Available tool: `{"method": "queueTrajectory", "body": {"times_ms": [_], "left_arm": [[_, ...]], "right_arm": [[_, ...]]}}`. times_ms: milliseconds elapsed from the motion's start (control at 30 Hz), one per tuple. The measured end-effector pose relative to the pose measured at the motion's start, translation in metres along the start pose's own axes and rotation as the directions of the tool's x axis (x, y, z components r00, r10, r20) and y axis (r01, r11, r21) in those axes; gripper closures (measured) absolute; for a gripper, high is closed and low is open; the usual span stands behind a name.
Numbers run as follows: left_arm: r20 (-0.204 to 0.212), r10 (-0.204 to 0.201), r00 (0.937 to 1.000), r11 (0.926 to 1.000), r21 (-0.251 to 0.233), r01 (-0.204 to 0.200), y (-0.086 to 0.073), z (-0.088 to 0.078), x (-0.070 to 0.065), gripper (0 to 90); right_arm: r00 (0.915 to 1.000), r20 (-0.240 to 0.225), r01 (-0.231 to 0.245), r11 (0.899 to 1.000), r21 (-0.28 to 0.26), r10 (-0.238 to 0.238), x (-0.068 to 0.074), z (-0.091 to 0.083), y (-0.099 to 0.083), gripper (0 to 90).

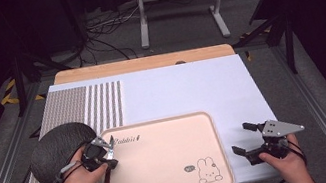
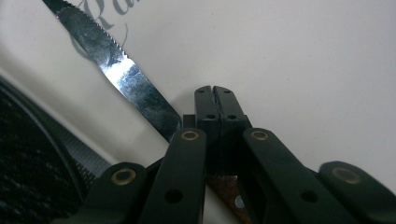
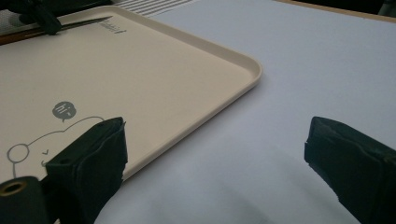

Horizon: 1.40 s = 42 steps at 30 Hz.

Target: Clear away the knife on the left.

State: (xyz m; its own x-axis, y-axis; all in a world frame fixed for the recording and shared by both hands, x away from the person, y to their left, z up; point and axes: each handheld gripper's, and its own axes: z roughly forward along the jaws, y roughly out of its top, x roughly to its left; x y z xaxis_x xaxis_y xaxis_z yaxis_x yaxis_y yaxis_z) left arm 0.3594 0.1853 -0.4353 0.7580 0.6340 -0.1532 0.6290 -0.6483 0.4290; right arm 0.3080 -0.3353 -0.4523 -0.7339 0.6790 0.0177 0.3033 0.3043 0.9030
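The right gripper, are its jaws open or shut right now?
Open. The right gripper hangs over the white mat beside the tray, and its own view shows bare mat across the wide gap between its jaws.

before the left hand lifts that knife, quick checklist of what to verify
1. Left gripper shut on the knife: ok, jaws closed where blade meets handle.
2. Grip firm enough to lift: cannot tell.
3. Knife lies along the tray's left edge, wooden handle toward the person: ok.
4. Right gripper open, on the white mat right of the tray: ok.
5. Tray surface bare beside the knife: ok.
6. Dark helmet-like object close by the left hand: not ok, may crowd it.
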Motion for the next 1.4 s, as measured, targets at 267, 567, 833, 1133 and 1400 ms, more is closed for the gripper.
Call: {"method": "queueTrajectory", "body": {"times_ms": [267,567,833,1133,1400], "left_arm": [[-0.01,-0.03,0.9995,0.9987,0.041,0.03,-0.003,-0.004,-0.002,90.0],[0.003,-0.028,0.9996,0.9983,0.051,0.028,-0.003,-0.004,-0.002,89.8],[-0.016,0.0,0.9999,0.9998,-0.022,-0.001,0.001,-0.013,-0.006,77.7],[-0.071,0.059,0.9957,0.9807,-0.182,-0.071,0.003,-0.031,-0.015,31.5],[-0.075,0.1,0.9921,0.9579,-0.262,-0.116,0.001,-0.04,-0.016,12.9]], "right_arm": [[1.0,0.0,-0.001,1.0,0.0,0.001,0.0,0.0,0.0,6.7],[1.0,-0.001,-0.002,1.0,0.0,0.002,0.0,0.001,0.0,6.6],[1.0,0.001,-0.002,1.0,0.001,0.002,0.0,0.0,0.0,6.5],[1.0,0.003,0.002,1.0,-0.001,-0.002,0.001,0.001,0.001,6.5],[1.0,0.003,0.001,1.0,-0.009,-0.001,0.0,0.001,0.001,6.3]]}}
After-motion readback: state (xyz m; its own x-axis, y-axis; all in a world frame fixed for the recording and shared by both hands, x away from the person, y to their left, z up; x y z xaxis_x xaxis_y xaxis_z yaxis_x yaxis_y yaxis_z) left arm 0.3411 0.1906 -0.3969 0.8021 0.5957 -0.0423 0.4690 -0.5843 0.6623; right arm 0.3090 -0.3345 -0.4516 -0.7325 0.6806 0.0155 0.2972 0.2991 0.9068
